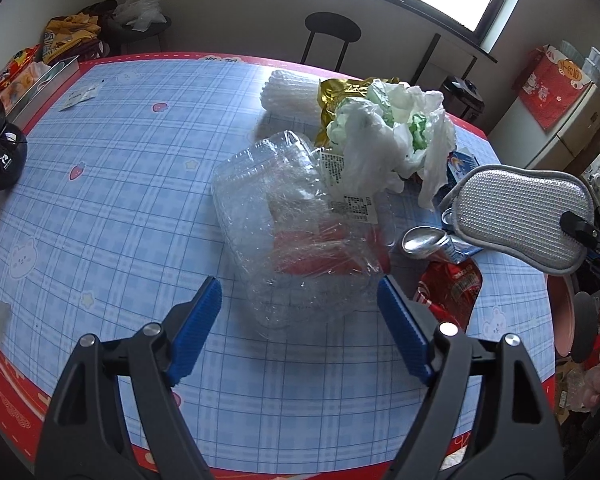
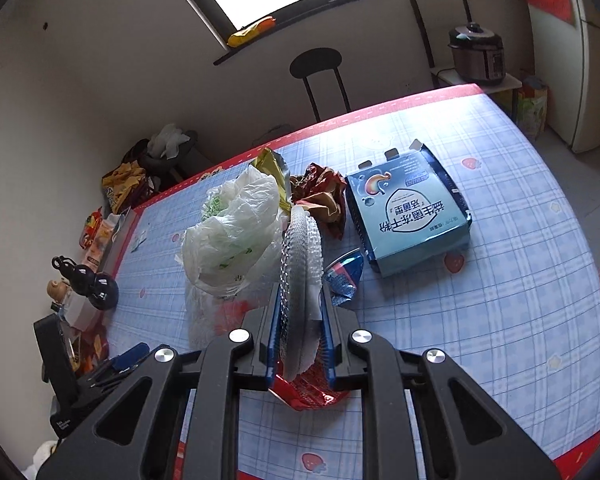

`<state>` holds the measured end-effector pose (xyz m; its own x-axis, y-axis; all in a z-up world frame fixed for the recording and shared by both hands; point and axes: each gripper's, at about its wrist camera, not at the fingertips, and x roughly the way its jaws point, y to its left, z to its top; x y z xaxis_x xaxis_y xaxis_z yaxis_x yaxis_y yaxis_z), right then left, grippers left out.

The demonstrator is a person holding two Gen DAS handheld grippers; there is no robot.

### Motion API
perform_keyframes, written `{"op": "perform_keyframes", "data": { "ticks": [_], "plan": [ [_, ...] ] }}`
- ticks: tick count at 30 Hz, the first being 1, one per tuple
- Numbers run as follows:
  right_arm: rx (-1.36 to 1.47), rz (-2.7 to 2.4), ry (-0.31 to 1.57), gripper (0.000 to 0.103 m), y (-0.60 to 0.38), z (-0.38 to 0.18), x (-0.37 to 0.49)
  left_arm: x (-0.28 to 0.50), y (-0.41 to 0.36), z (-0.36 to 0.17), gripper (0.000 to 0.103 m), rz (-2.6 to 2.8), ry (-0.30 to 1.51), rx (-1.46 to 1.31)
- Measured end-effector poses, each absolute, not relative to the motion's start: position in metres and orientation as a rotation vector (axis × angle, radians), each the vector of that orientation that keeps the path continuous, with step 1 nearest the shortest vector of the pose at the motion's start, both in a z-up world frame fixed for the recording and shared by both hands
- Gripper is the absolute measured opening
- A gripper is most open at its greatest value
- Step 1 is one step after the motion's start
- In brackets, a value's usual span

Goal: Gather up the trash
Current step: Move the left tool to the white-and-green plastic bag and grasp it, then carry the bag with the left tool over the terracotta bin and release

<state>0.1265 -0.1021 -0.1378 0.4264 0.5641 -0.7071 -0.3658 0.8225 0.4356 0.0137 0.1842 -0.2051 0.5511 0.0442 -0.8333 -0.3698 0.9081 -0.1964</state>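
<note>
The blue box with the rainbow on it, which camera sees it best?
The right wrist view. There the blue box lies whole on the table, lid and print in full sight. In the left wrist view only a blue corner peeks out behind the white plastic bag.

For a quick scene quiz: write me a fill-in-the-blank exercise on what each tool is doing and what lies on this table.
1. The right tool is shut on a silver scrubbing ____.
2. The left tool hangs ____ above the clear plastic container.
3. The blue box lies on a checked cloth with a ____ border.
4. Behind the table, under the window, stands a black ____.

Missing words: pad; open; red; chair
</note>
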Motion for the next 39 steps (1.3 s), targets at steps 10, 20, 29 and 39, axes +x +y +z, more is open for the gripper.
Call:
{"op": "perform_keyframes", "data": {
  "ticks": [10, 20, 29, 39],
  "plan": [
    [0.241, 0.525, 0.902, 0.017, -0.132, -0.130, 0.123, 0.087, 0.162, -0.165, 0.094, 0.057, 0.803, -0.287],
    [0.257, 0.461, 0.864, 0.017, -0.167, -0.126, 0.108, 0.162, 0.168, -0.215, 0.059, 0.081, 0.985, -0.345],
    [0.226, 0.437, 0.802, 0.017, -0.187, -0.124, 0.091, 0.123, 0.162, -0.170, 0.033, 0.077, 0.866, -0.264],
    [0.222, 0.459, 0.710, 0.017, -0.198, -0.111, 0.081, 0.064, 0.134, -0.107, 0.034, 0.111, 0.741, -0.252]
  ]
}}
